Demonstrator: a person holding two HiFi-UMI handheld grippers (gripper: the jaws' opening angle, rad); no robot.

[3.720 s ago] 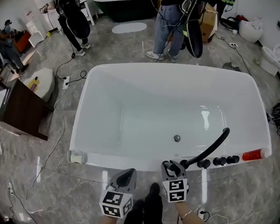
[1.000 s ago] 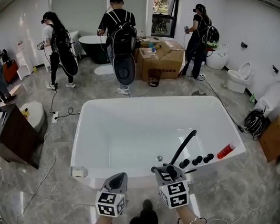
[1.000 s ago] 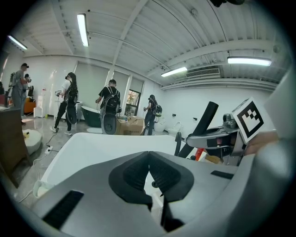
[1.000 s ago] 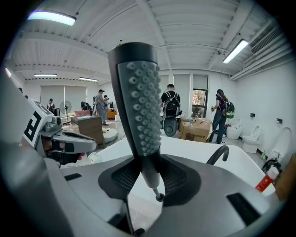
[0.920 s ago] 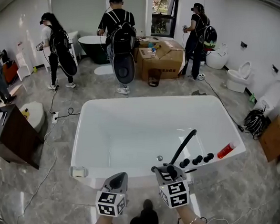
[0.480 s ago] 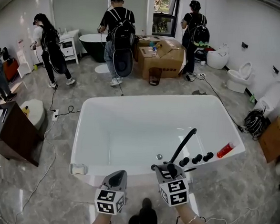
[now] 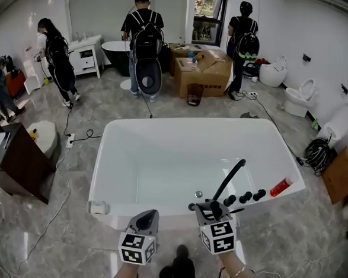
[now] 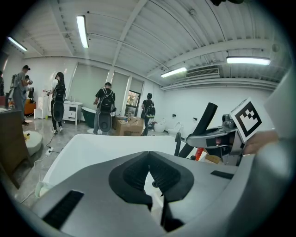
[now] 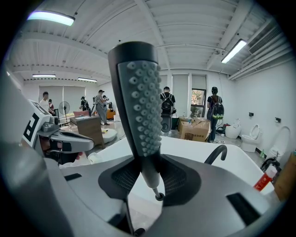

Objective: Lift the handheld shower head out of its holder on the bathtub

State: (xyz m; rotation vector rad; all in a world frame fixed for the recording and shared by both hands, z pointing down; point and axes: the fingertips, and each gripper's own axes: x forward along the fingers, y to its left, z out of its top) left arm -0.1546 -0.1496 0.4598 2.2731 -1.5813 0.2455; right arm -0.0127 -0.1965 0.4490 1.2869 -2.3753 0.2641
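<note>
- at the near rim of the bathtub (image 7: pixel 161 152), we hold the shower head (image 9: pixel 138 102) in the right gripper (image 9: pixel 151 180), whose two dark ribbed pads are clamped on its narrow lower neck.
- the shower head stands upright between the jaws. it is a long dark grey wand with a rounded top, and its face is covered in rows of small pale rubbery nubs.
- below the pads the neck turns light grey and ends in a small dark round tip. we see white tub wall behind that tip, but we cannot make out the holder itself.
- the left gripper (image 8: pixel 149 162) is clenched on nothing, its textured black pads meeting at the tips. it hangs just to the left of the right one.
- both grippers have smooth grey shells and carry cubes with black-and-white square markers.
- the bathtub is glossy white and rectangular with rounded corners, and a small round drain (image 7: pixel 198 195) sits in its floor.
- a slim black spout (image 9: pixel 214 150) arcs up to the right of the shower head.
- three round black knobs (image 7: pixel 244 197) sit in a row on the rim.
- a red bottle (image 7: pixel 280 185) lies on the rim near the right corner.
- the floor (image 7: pixel 66 229) is polished grey marbled stone.
</note>
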